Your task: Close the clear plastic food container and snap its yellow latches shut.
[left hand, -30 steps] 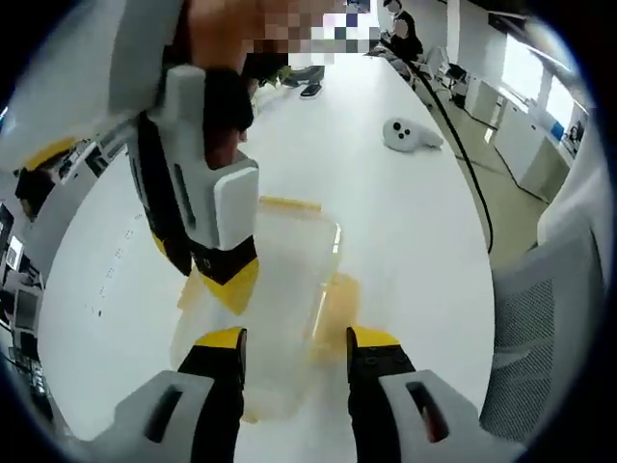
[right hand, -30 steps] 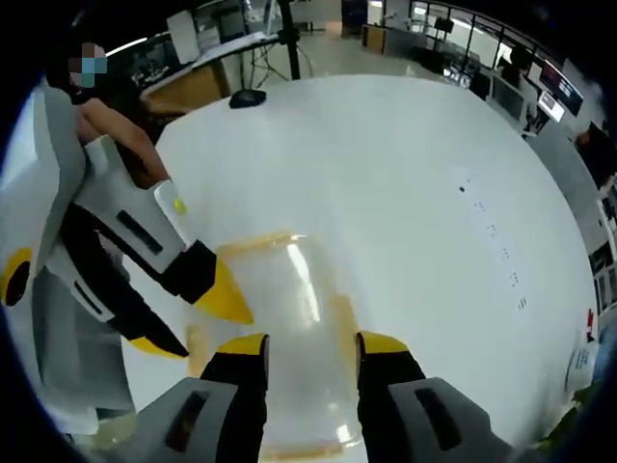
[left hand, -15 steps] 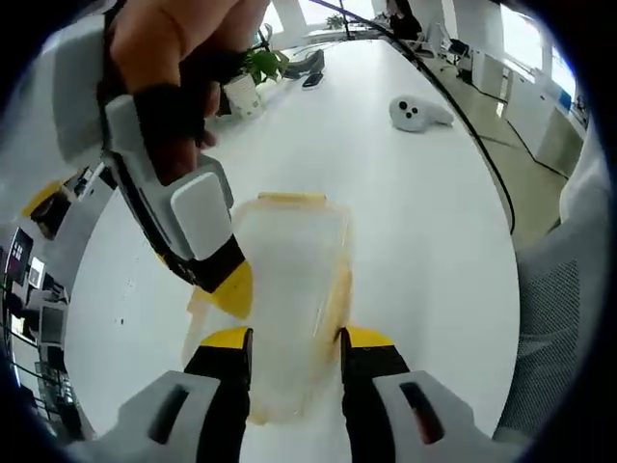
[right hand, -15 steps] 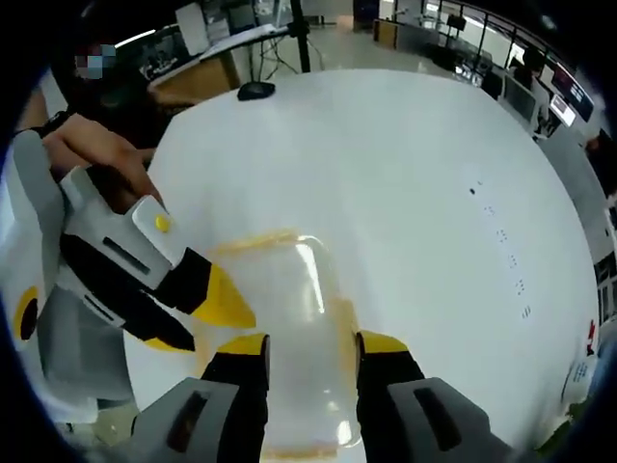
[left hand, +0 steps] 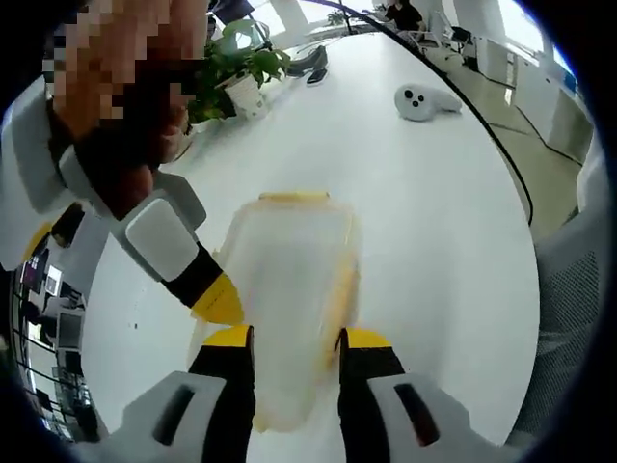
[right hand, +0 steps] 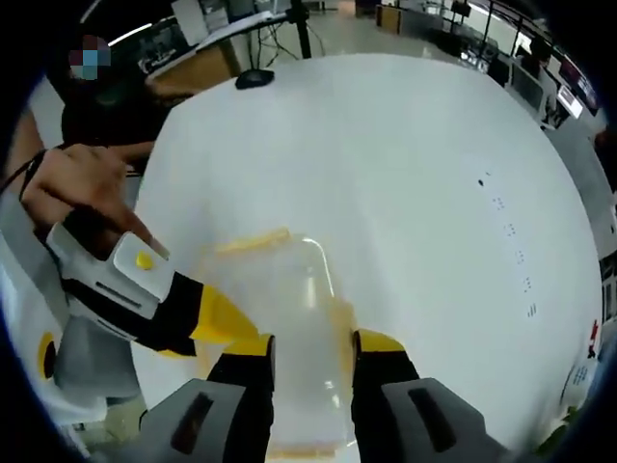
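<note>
Two grippers: both over the container, at lower centre of each view.
Right gripper [left hand: 220,299]: enters from the left in the left gripper view, yellow tip against the container's side; jaws [right hand: 307,344] apart, straddling the box.
Container [left hand: 289,280]: clear, yellow latches, on the white table [left hand: 434,222].
Left gripper [left hand: 292,340]: jaws apart, straddling the container.
Plant [left hand: 236,72]: upper left.

This is an open-plan office. A long white counter [left hand: 443,231] carries a potted plant [left hand: 239,77] and, beyond the plant, a white VR controller [left hand: 424,100]. Past the counter's far end stand desks with monitors [right hand: 207,19] and a computer mouse [right hand: 254,80].
</note>
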The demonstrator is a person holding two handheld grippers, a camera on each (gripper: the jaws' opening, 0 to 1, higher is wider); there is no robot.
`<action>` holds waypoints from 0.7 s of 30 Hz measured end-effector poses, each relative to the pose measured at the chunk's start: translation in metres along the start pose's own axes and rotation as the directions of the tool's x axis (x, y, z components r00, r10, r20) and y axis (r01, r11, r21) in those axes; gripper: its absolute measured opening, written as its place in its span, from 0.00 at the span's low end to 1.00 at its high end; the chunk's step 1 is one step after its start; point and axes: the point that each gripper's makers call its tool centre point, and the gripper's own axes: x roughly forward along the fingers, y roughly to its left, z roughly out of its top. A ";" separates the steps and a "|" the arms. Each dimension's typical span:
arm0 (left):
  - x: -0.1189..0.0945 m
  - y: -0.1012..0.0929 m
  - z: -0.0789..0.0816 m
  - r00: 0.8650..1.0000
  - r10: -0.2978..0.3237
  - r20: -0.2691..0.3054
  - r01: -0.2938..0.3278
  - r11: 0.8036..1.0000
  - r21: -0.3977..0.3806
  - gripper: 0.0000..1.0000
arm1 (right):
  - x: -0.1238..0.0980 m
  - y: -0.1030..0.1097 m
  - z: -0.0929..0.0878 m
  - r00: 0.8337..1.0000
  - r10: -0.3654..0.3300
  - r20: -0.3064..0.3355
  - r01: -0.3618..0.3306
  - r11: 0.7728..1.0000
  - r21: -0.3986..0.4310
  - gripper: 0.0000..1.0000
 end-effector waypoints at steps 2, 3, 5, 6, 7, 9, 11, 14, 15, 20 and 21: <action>0.001 -0.001 0.000 1.000 -0.001 -0.002 0.001 1.000 0.010 0.31 | 0.003 0.003 0.002 0.999 0.052 0.011 -0.053 0.998 0.043 0.28; 0.002 -0.003 0.001 1.000 -0.003 0.007 0.003 1.000 -0.003 0.31 | 0.005 -0.001 0.003 0.998 0.058 0.030 -0.060 0.995 0.077 0.28; 0.005 -0.004 -0.001 1.000 -0.003 0.012 0.003 1.000 -0.010 0.31 | 0.005 -0.001 0.004 0.995 0.079 0.056 -0.085 0.991 0.099 0.29; 0.006 -0.004 -0.002 1.000 -0.004 0.009 0.004 1.000 -0.007 0.31 | 0.003 -0.002 0.001 0.996 0.076 0.044 -0.079 0.993 0.084 0.29; 0.007 -0.003 -0.002 1.000 -0.003 0.009 0.003 1.000 -0.009 0.31 | 0.003 -0.001 0.000 0.996 0.075 0.047 -0.079 0.993 0.082 0.29; 0.003 -0.004 -0.002 1.000 0.006 0.021 -0.005 1.000 -0.011 0.31 | 0.005 0.002 0.001 0.997 0.065 0.042 -0.068 0.995 0.070 0.29; 0.003 -0.004 -0.002 1.000 0.002 0.024 -0.002 1.000 -0.009 0.31 | 0.004 0.002 0.001 0.997 0.064 0.050 -0.068 0.995 0.080 0.29; 0.003 -0.004 -0.001 1.000 0.000 0.020 0.000 1.000 -0.007 0.32 | 0.004 0.003 0.001 0.996 0.065 0.054 -0.069 0.995 0.078 0.30; 0.003 -0.004 -0.001 1.000 0.000 0.022 0.000 1.000 -0.006 0.32 | 0.005 0.003 0.001 0.997 0.062 0.053 -0.066 0.995 0.075 0.30; 0.002 -0.004 -0.001 1.000 0.004 0.026 -0.004 1.000 -0.002 0.33 | 0.004 0.004 0.001 0.997 0.054 0.050 -0.057 0.996 0.067 0.31; 0.002 -0.004 -0.001 1.000 0.006 0.027 -0.006 1.000 0.006 0.33 | 0.003 0.003 0.001 0.998 0.048 0.051 -0.050 0.998 0.034 0.31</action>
